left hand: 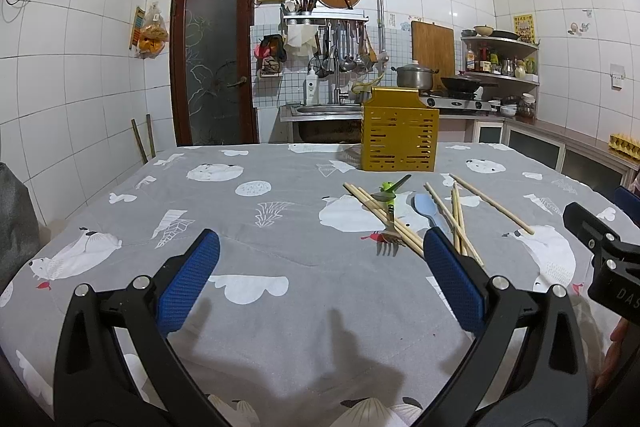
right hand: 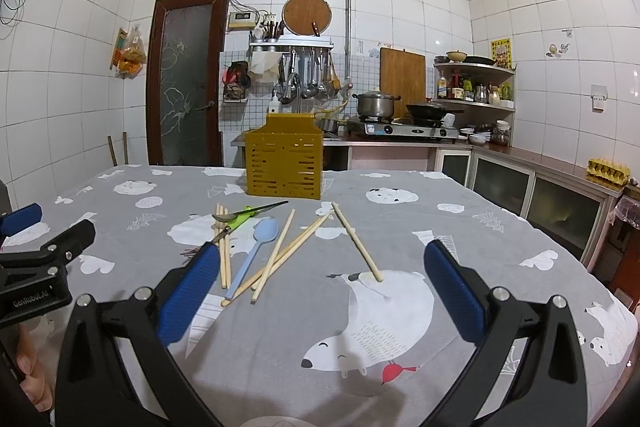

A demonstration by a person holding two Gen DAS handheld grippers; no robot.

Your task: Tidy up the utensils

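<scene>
Utensils lay scattered on the grey tablecloth (right hand: 460,227) with its white bear print, all of them in front of a yellow slotted holder (right hand: 285,167) that stood upright toward the far side of the table. Among them were wooden chopsticks (right hand: 356,243), some crossing one another and one lying a little apart to the right, a pale blue spoon (right hand: 256,251) with its bowl toward the holder, a metal spoon (right hand: 248,213) resting across a green-handled piece (right hand: 240,221) (what kind of tool that was could not be told), and a fork (left hand: 388,243) with its tines toward the camera in the left wrist view.

The left gripper (left hand: 320,251) hovered above the cloth with its blue-padded fingers (left hand: 192,279) spread wide and nothing between them; its right finger overlapped the near ends of some chopsticks in the picture, though contact could not be told. The right gripper (right hand: 320,263) was likewise released, its fingers (right hand: 452,287) wide apart over the bear print, holding nothing. Each gripper showed at the edge of the other's view, side by side near the table's front.

Behind the table stood a sink, a stove with a pot (right hand: 374,103) and a pan, and a dark wooden door (right hand: 186,83).
</scene>
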